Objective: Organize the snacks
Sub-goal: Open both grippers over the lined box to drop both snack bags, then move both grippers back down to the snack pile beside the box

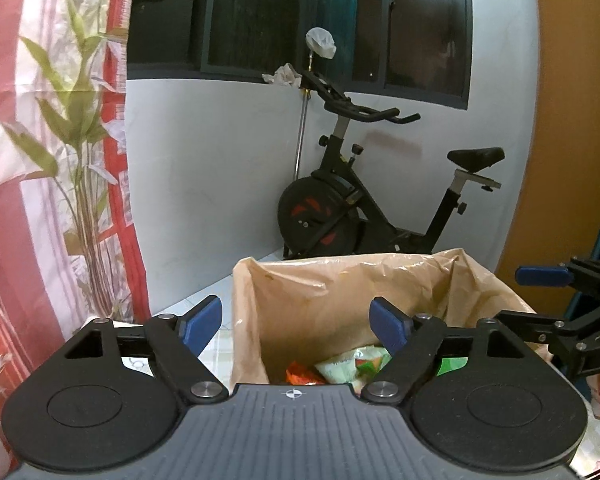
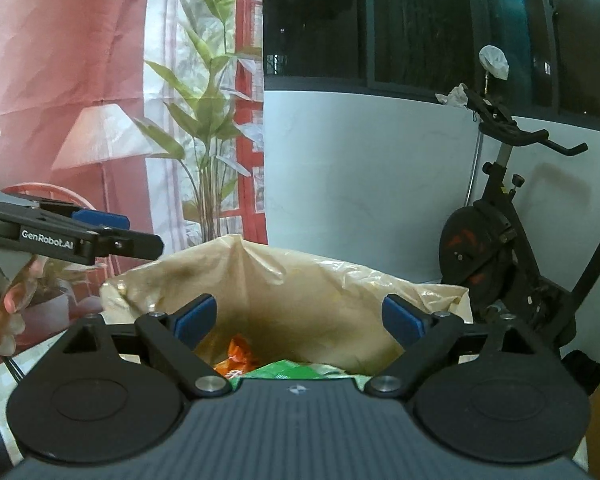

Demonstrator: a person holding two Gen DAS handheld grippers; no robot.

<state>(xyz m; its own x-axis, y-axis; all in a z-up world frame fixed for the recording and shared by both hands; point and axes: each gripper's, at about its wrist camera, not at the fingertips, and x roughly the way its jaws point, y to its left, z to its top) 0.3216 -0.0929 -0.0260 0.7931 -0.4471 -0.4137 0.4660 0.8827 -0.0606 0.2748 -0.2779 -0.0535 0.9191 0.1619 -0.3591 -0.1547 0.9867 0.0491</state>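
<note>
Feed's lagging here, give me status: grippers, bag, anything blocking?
Left gripper open, empty. Right gripper open, empty, at bag mouth. Tan bag open, orange packet and green packet inside. Nothing blocking.

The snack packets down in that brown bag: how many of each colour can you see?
Orange packet: 1
Green packet: 1
White-and-green packet: 1
Total: 3 visible in the brown bag; the tools hide part of its bottom, so more may lie there.
</note>
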